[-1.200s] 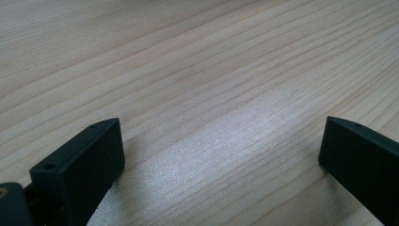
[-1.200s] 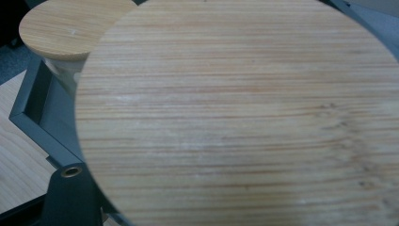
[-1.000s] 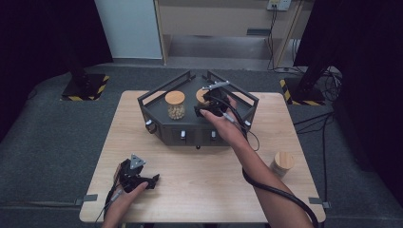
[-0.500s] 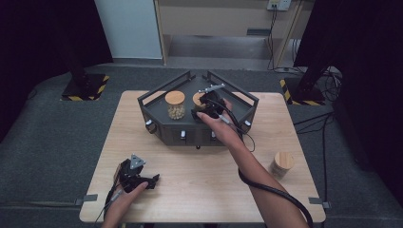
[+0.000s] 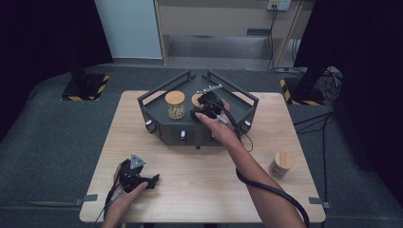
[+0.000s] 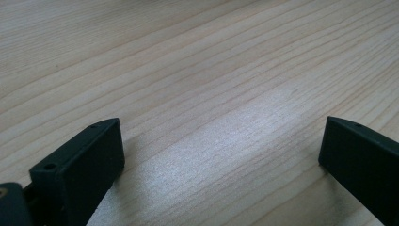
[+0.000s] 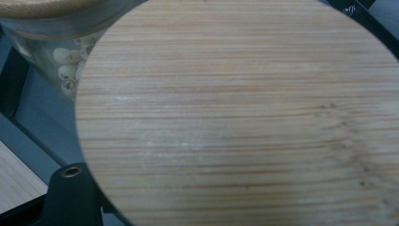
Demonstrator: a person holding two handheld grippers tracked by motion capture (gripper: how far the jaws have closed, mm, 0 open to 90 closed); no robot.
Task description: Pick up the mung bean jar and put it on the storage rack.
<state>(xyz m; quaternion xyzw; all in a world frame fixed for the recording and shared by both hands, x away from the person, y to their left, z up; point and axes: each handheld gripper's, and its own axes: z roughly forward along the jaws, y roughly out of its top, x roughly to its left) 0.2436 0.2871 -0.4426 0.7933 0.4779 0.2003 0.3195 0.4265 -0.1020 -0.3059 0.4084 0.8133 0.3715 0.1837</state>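
A dark, walled tray (image 5: 157, 100) stands at the back middle of the wooden table (image 5: 199, 190). In it a glass jar of pale beans (image 5: 175, 105) with a wooden lid stands at the left. Beside it is a second jar with a round wooden lid (image 7: 235, 113), and my right gripper (image 5: 204, 107) is shut on this jar. In the right gripper view one black jaw hugs the lid's lower left edge, and the jar's body is hidden. My left gripper (image 5: 153, 180) rests open near the table's front left, with bare wood between its jaws (image 6: 221, 146).
A third wooden-lidded jar (image 5: 281, 164) stands alone on the table at the right. The tray has small knobs (image 5: 183, 135) along its front wall. Cables trail from both grippers. Grey carpet surrounds the table, with stand bases on it at the back.
My right hand, with its gripper on the jar, has shifted slightly to the left inside the tray. The left gripper has stayed put.
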